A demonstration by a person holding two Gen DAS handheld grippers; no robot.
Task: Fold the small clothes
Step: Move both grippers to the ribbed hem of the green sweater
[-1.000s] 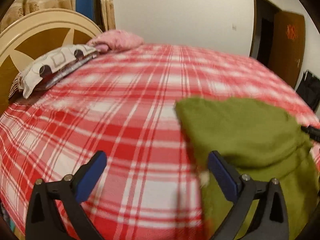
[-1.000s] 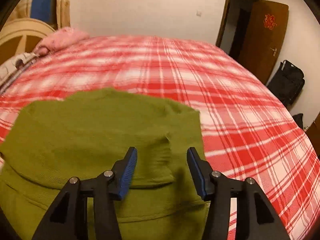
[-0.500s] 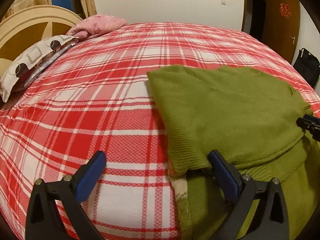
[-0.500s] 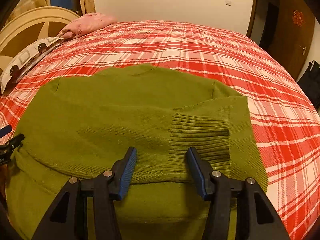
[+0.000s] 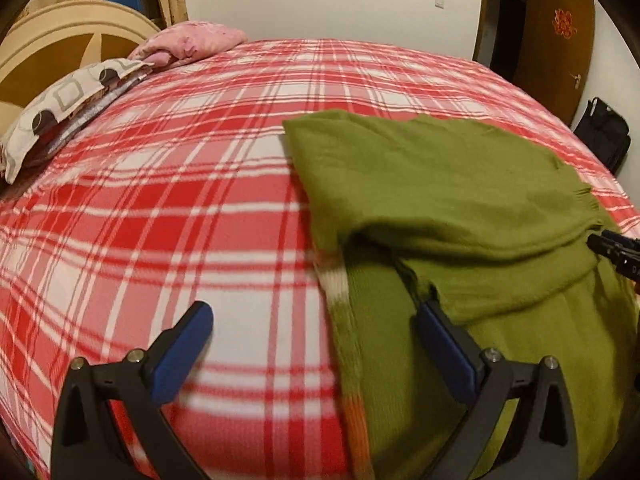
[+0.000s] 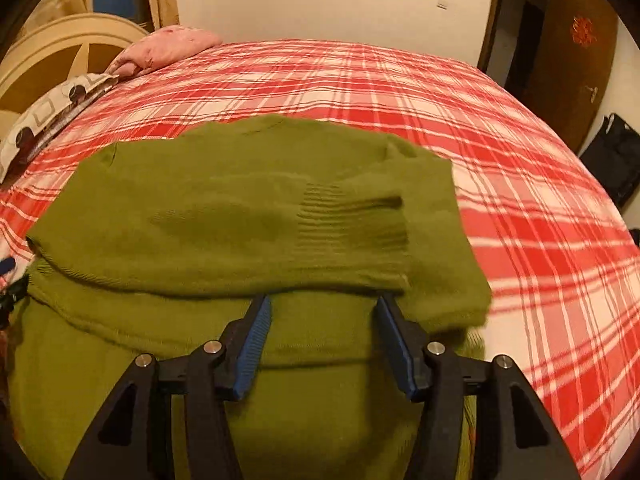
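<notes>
An olive green knit sweater [image 5: 460,200] lies on the red and white plaid bed [image 5: 180,200], its far part folded back toward me over the near part. A ribbed cuff [image 6: 352,220] lies across the top of the fold. My left gripper [image 5: 312,320] is open and empty, low over the sweater's left edge, its right finger touching the fold. My right gripper [image 6: 322,312] is open and empty, its tips at the near edge of the folded layer of the sweater [image 6: 240,220]. The right gripper's tip also shows in the left wrist view [image 5: 616,246].
Pillows [image 5: 72,96] and a pink bundle [image 5: 192,40] lie by the wooden headboard [image 5: 60,40] at far left. A brown door [image 5: 556,44] and a black bag [image 5: 604,132] stand at right. The plaid bed [image 6: 540,220] extends to the right of the sweater.
Both grippers have drawn back toward me and a little upward from the fold. The folded layer has settled, and the left finger has lifted part of its edge slightly.
</notes>
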